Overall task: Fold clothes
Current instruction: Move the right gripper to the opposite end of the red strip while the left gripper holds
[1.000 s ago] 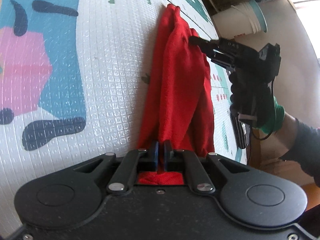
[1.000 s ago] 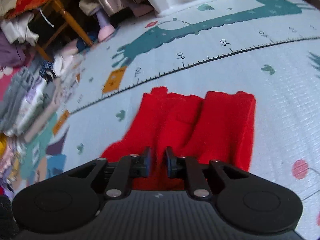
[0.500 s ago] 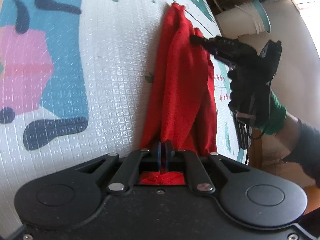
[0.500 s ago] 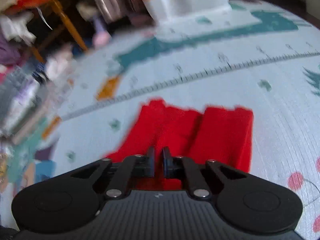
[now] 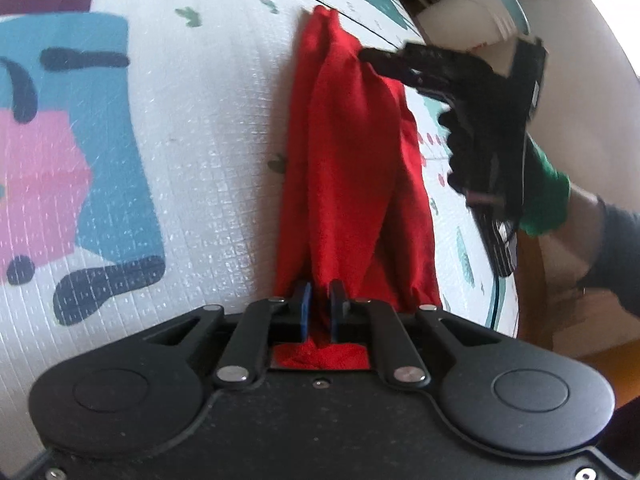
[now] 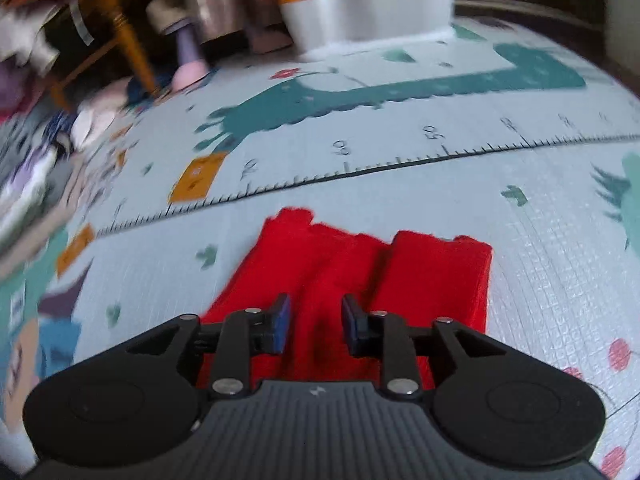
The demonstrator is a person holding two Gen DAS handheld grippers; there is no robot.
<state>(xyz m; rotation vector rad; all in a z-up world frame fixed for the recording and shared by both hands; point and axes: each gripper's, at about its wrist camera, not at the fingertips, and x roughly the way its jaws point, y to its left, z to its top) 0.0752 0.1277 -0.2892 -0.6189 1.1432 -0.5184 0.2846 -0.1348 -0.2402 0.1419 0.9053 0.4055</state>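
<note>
The right gripper [image 6: 313,328] has just been opening, its jaws now standing apart over the red cloth [image 6: 340,276] they pinched half a second ago, pads off the fabric.

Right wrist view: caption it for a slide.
Right gripper, open, poised over a folded red cloth lying on a printed play mat.

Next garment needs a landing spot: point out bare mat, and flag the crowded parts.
Bare mat lies right of the red cloth, and between it and the printed ruler line. The far-left edge is crowded: piled clothes, wooden legs, white container.
</note>
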